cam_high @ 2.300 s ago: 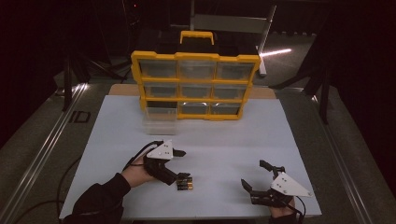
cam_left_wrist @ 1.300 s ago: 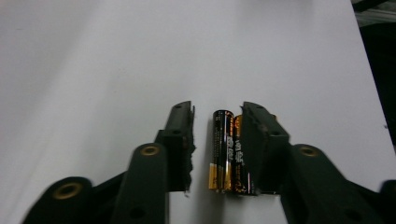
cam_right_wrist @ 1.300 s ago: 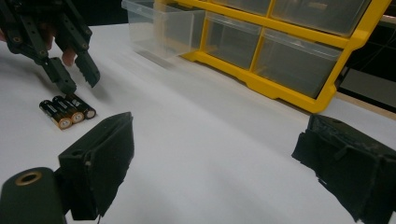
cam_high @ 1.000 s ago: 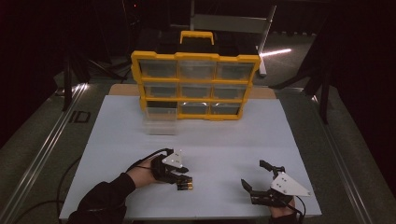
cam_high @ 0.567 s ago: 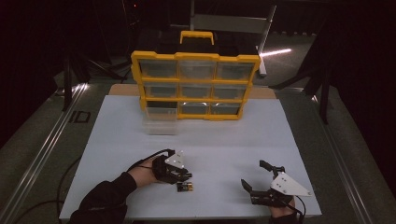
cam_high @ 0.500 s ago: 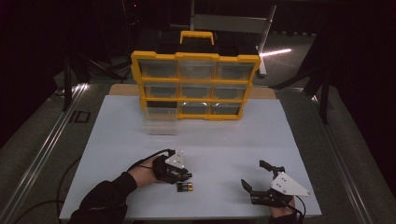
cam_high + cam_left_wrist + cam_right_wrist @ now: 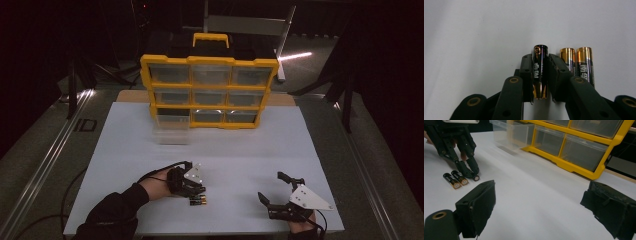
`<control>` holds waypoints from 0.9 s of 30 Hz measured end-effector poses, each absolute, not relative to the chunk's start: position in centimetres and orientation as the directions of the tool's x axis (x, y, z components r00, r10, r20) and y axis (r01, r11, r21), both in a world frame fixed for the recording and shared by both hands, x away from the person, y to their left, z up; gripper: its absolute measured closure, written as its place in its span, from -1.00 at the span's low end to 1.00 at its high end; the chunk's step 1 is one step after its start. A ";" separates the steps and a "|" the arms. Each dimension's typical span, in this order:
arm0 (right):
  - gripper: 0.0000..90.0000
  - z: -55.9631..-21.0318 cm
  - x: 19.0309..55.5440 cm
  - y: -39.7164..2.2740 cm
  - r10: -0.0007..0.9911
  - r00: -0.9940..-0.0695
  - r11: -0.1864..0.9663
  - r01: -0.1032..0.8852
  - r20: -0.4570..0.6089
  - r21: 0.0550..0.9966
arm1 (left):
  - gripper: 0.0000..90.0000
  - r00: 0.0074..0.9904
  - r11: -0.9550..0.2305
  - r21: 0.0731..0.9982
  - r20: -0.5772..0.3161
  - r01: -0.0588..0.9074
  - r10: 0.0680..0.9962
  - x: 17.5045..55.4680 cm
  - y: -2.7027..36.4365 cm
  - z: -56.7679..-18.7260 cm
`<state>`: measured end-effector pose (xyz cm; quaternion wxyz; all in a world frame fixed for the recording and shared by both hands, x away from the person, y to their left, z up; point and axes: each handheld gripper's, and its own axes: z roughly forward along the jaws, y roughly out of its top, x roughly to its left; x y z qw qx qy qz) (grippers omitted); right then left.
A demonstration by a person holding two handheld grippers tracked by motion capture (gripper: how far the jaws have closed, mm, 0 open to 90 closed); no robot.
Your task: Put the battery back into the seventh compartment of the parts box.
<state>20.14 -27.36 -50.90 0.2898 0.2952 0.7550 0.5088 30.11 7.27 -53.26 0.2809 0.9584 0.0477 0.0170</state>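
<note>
Left gripper [image 7: 540, 96] has just been closing, jaws now narrow around one battery [image 7: 540, 71], singling it from the pair [image 7: 577, 63] just beside. Likely bound for the pulled-out drawer [image 7: 171, 129]. Right gripper [image 7: 544, 207] idles wide open, empty, well apart from that battery.

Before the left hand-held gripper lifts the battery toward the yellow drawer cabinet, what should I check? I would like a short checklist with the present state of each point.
1. Black-and-gold cylindrical battery sits between the jaws of the left hand-held gripper: ok.
2. Pads press firmly on it: cannot tell; the jaws have just been closing.
3. Two neighbouring gold-tipped batteries lie outside the jaws: ok, though close to one jaw.
4. Clear plastic drawer pulled out of the yellow drawer cabinet: ok.
5. Right hand-held gripper open and apart from the path: ok.
6. White table surface free between battery and drawer: ok.
</note>
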 end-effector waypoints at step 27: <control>-0.77 -51.0 20.2 -27.4 0.745 -0.652 0.307 0.152 -0.138 0.939 | 0.68 0.997 -0.857 0.510 -0.025 0.076 0.073 30.7 6.9 -52.7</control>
